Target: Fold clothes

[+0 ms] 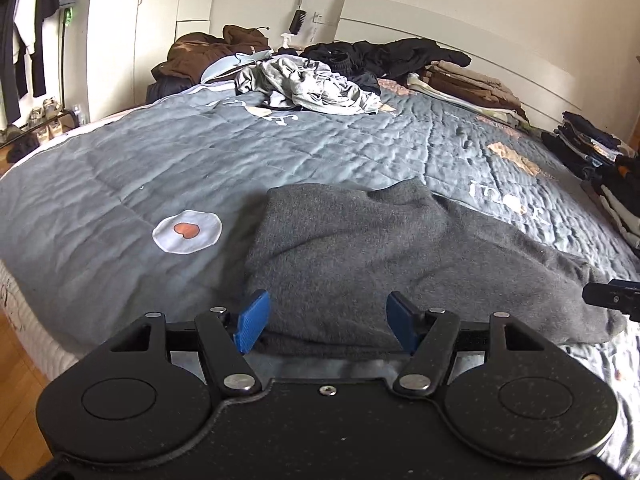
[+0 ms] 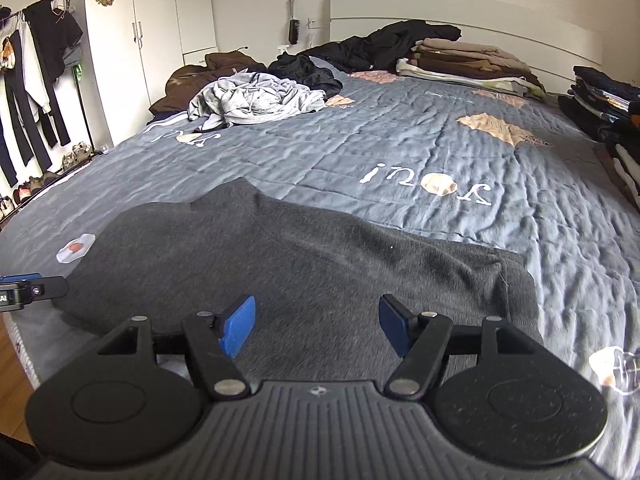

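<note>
Dark charcoal sweater [image 2: 280, 264] at near edge of bed, plain, no pattern; bedspread [image 1: 120, 168] slate grey-blue, quilted, with white fried-egg patch bearing orange heart [image 1: 187, 231], tan patches [image 2: 496, 128], white lettering [image 2: 400, 180]; crumpled garment [image 2: 256, 98] light grey near far edge; brown jacket [image 2: 188, 80] at far left corner; black clothes heap [image 1: 384, 56] by white headboard [image 2: 460, 16]; folded stack [image 2: 472, 66] brown, beige and cream; gripper pads [image 1: 252, 326] blue on black frames

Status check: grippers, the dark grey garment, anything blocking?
Left gripper open, empty. Right gripper open, empty. Dark grey knit garment lies folded on the blue-grey quilt, released. Nothing on it.
</note>
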A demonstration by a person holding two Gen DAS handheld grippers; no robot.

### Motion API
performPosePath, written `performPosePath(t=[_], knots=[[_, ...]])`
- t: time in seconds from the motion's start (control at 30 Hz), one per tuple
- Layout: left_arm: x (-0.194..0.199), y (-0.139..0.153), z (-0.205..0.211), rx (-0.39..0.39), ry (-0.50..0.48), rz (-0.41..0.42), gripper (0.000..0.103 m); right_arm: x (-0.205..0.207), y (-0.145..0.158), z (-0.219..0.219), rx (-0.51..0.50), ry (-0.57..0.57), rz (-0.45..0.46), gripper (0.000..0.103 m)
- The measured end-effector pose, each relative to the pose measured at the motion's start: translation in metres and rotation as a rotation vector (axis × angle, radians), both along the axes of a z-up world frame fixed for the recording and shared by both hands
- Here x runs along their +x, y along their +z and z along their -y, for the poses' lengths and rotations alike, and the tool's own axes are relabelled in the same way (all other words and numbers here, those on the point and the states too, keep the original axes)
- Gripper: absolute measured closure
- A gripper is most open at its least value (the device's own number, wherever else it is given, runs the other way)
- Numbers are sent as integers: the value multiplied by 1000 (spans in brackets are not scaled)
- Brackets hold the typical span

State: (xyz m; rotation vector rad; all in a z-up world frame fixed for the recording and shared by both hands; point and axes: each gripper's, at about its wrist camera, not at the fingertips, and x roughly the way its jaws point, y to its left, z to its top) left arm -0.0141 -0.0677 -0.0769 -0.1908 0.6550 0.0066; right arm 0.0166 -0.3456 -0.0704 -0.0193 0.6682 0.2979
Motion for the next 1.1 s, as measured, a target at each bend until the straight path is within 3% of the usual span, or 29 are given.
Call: performPosePath(t=[0.2,0.47,0.6,0.87,1.1], knots=[[-22,17,18,11,8,9,37,-32,13,-2,58,10,-7,35],[-55,64,47,132,-47,45,35,-76,38,3,82,22,15,35],[-77,86,54,146,-59,63,32,-100,55,11,104,26,40,35],[-117,96,71,113,-68,69,30,-141,84,28,110,37,66,33],[-123,91,70,64,-44,82,30,-161,96,34,72,37,66,32]])
